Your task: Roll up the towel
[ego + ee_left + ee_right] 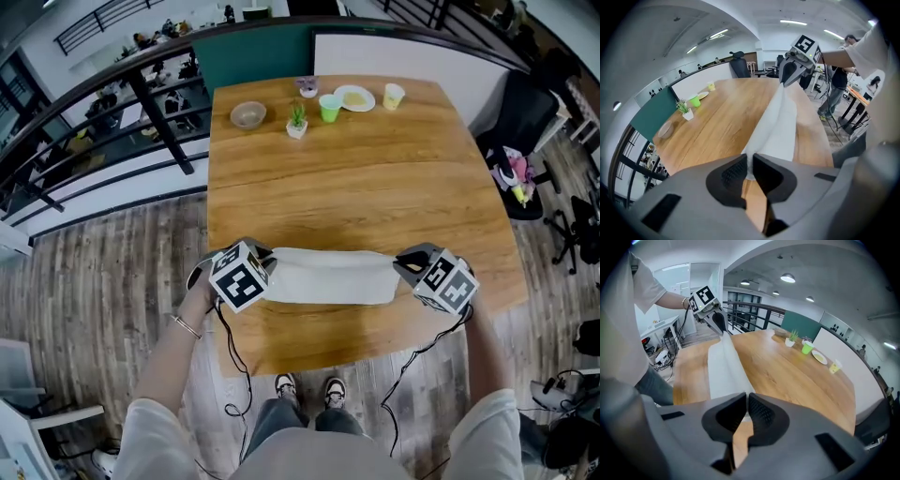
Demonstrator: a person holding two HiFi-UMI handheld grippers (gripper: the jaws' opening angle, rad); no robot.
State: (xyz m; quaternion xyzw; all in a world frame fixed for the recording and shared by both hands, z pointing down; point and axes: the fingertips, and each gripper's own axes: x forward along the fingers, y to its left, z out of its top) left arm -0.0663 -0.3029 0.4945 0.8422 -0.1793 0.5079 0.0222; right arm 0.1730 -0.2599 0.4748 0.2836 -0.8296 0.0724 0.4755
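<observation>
Head view: a white towel [328, 276] is seen stretched between both grippers over the near part of the wooden table [356, 178]. The left gripper [750, 164] is pinched on the towel's left end, and the right gripper [746, 411] is clamped on its right end. A bowl [248, 114], potted plant [297, 120], green cup [329, 108] and plate [355, 97] are noted along the far edge, well apart from the towel.

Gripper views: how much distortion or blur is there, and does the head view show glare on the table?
Left gripper view: strong fisheye with dark corners, the table edge bowed, the towel sharp. Right gripper view: same fisheye, ceiling lamps bright, no flare across the scene. Head view: even light, only a mild sheen on the wood, railings curved near the edges.
</observation>
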